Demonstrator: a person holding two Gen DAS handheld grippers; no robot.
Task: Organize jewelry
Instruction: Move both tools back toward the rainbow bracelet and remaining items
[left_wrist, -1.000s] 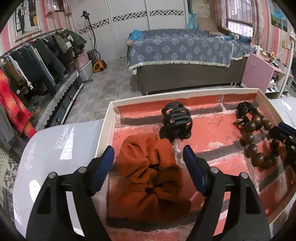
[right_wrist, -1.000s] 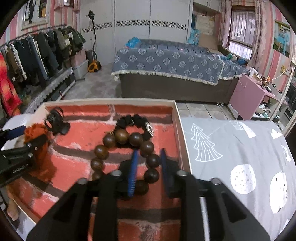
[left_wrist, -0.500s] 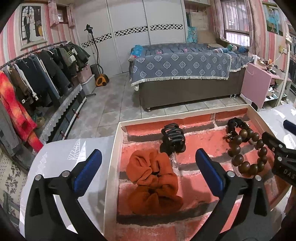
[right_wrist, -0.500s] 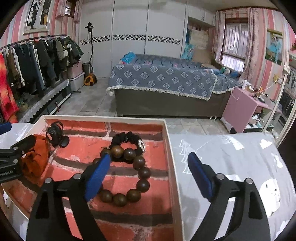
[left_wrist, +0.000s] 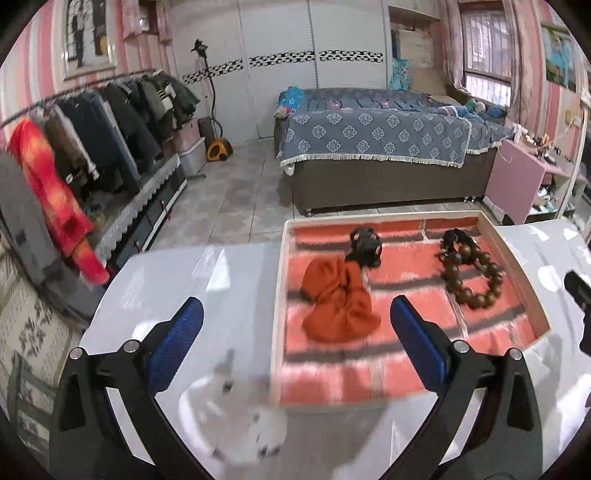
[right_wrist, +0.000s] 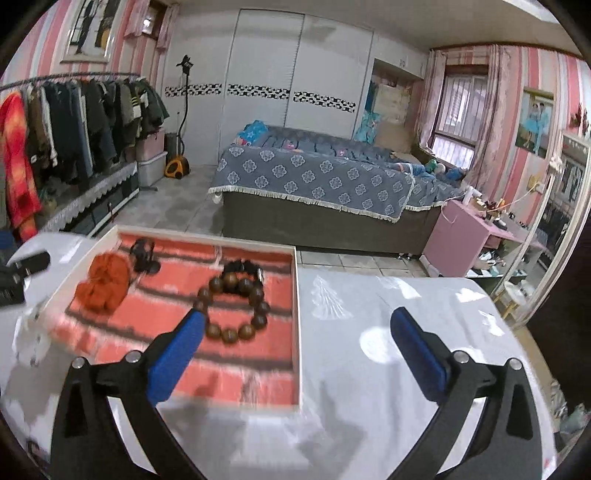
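— Left wrist view, left to right: left claw (left_wrist: 295, 326) spread wide, nothing between; orange scrunchie (left_wrist: 338, 304), black hair clip (left_wrist: 365, 245), wooden bead bracelet (left_wrist: 471, 275) lying in tray (left_wrist: 279, 295).

— Right wrist view: right claw (right_wrist: 295, 332) opening, empty, low in frame; bracelet beside left pad; desk (right_wrist: 388, 332) lower right.

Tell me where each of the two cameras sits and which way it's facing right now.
Left wrist view: sits on the left claw, looking forward and down over the tray's left side at the orange scrunchie; own two open fingers show, nothing between them.
Right wrist view: sits on the right claw, looking over the tray's right edge at the bead bracelet; own fingers show, jaws opening, empty.
Shared: tray, scrunchie, black hair clip, bracelet, bed; each glimpses the other claw at its edge.
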